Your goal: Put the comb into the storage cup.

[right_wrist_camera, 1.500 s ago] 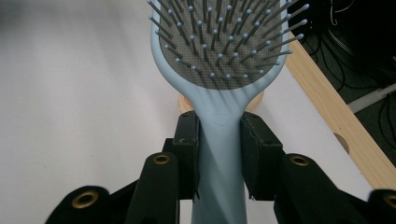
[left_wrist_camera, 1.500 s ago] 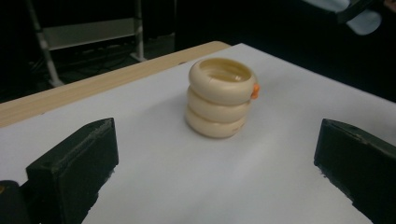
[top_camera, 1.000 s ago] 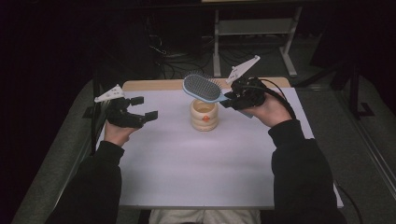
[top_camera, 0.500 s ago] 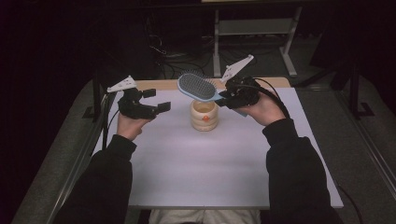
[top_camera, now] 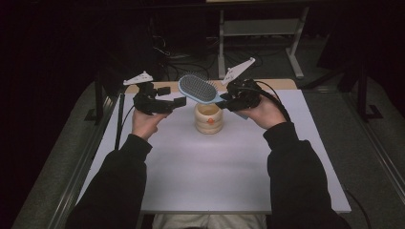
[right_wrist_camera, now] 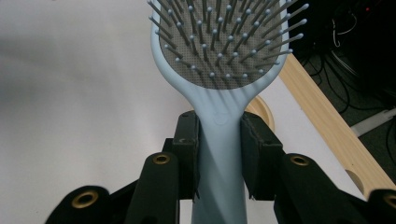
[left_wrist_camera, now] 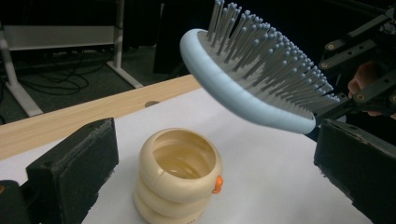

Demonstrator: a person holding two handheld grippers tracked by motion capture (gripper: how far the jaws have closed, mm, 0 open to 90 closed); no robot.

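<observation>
a pale blue hairbrush (top_camera: 198, 88) is held in the air above the far middle of the white worktop (top_camera: 215, 176), its handle clamped between the pads of the right tool (right_wrist_camera: 218, 156), which is closed on the narrow neck just below the bristle head. the grip is taken there, it seems, so that the whole oval head is left free and projects toward the left side of the worktop, bristles turned upward and slightly toward the far edge. directly beneath the head, but clear of it, a cream ribbed jar (top_camera: 208, 118) with an open mouth and a small orange spot on its side stands upright near the far edge, just in front of the wooden strip (top_camera: 282, 84) that borders the worktop. in the left gripper view the jar (left_wrist_camera: 177, 179) is seen empty and the brush head (left_wrist_camera: 254, 84) hangs tilted above it, so the brush appears to be presented over the opening, perhaps to be lowered into the jar handle or head first; which is meant cannot be told. the left tool (top_camera: 167, 98) is held level near the far left of the worktop, its jaws spread wide with nothing between them, aimed at the brush head and the jar as if it is meant to take over or steady one of them. the brush is not touched by it.
</observation>
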